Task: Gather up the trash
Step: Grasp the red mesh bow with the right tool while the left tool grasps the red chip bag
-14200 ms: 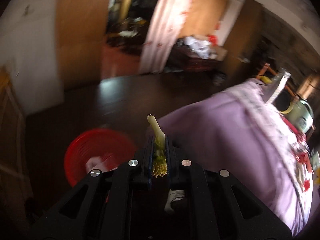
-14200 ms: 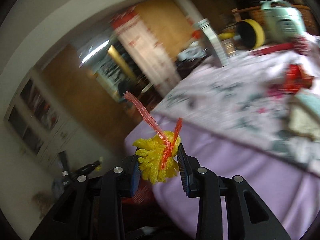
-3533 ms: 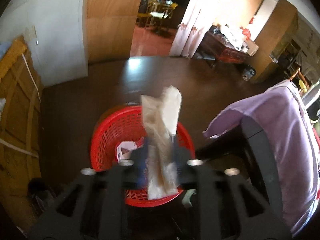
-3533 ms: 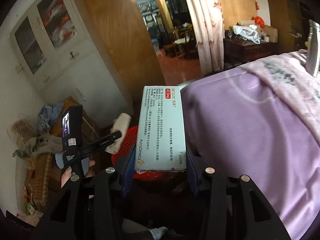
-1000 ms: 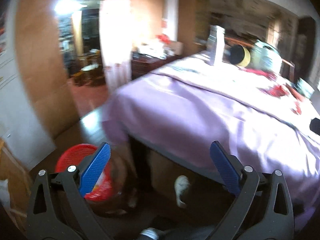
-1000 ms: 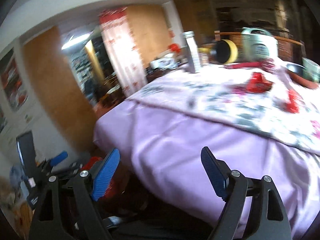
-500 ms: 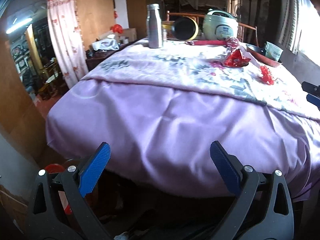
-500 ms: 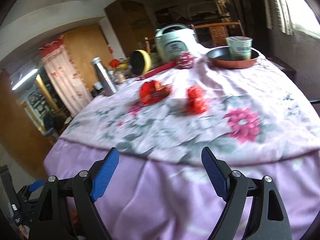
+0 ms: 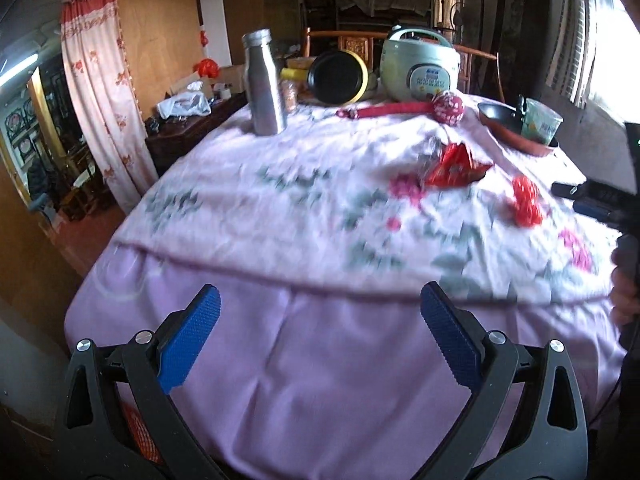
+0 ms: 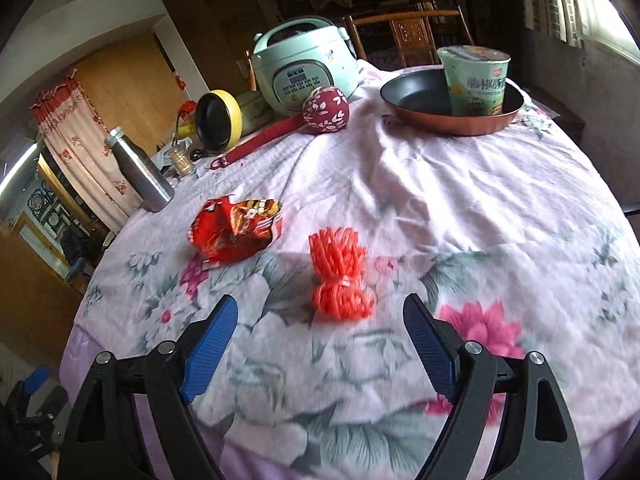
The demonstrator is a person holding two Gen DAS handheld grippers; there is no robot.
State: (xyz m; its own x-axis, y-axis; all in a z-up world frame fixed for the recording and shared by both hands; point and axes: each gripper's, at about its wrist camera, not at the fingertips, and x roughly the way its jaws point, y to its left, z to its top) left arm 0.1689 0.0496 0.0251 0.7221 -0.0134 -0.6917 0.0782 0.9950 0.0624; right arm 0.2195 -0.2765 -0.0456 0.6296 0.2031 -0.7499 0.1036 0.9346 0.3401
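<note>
Left wrist alone shows red basket [image 9: 138,432] below purple tablecloth [image 9: 320,360]

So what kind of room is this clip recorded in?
Most likely a lived-in dining room at home: a round table under a floral cloth, a rice cooker and frying pan on it, a curtained doorway behind.

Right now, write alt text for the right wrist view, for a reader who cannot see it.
The right gripper, jaws wide open and empty, points down at a red mesh bundle on a floral tablecloth, with a crumpled red snack wrapper to its left. Behind stand a rice cooker, a steel bottle and a pan holding a noodle cup.
</note>
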